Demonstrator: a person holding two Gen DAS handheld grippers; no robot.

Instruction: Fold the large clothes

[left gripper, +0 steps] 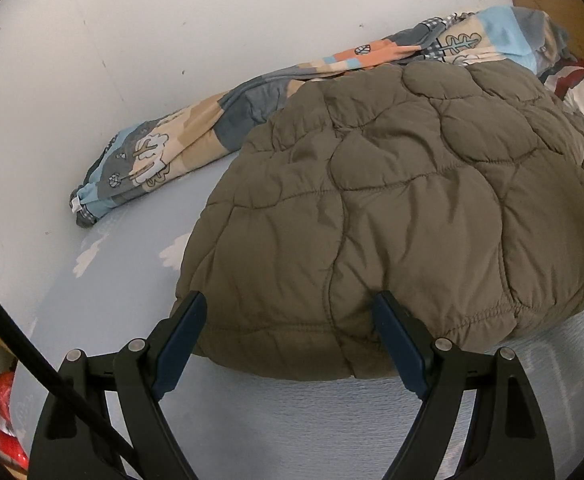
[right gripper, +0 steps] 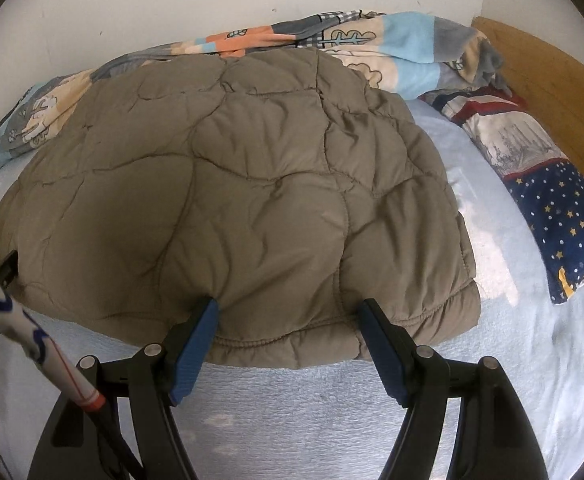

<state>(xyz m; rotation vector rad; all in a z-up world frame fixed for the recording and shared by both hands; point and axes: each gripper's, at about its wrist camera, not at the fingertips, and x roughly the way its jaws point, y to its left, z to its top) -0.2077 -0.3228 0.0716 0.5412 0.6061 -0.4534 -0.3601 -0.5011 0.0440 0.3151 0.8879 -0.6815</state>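
Olive quilted jacket point(left gripper: 412, 200) lies folded flat on the bed point(right gripper: 332, 408), patterned blanket point(left gripper: 152, 152) bunched behind it. Looks puffy, soft, light, slick shell; likely springs open. Best pinch the stitched near hem. Left gripper point(left gripper: 288, 312) and right gripper point(right gripper: 288, 312) jaws spread, tips at that hem, pinching nothing.

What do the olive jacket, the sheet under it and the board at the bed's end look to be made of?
Olive quilted jacket: smooth synthetic shell, probably nylon or polyester, with a slight sheen and stitched puffy panels suggesting padding. Pale blue sheet: matte, nubby, looks like terry or fleece. Headboard: wood or wood-look laminate, with visible grain and a satin finish.
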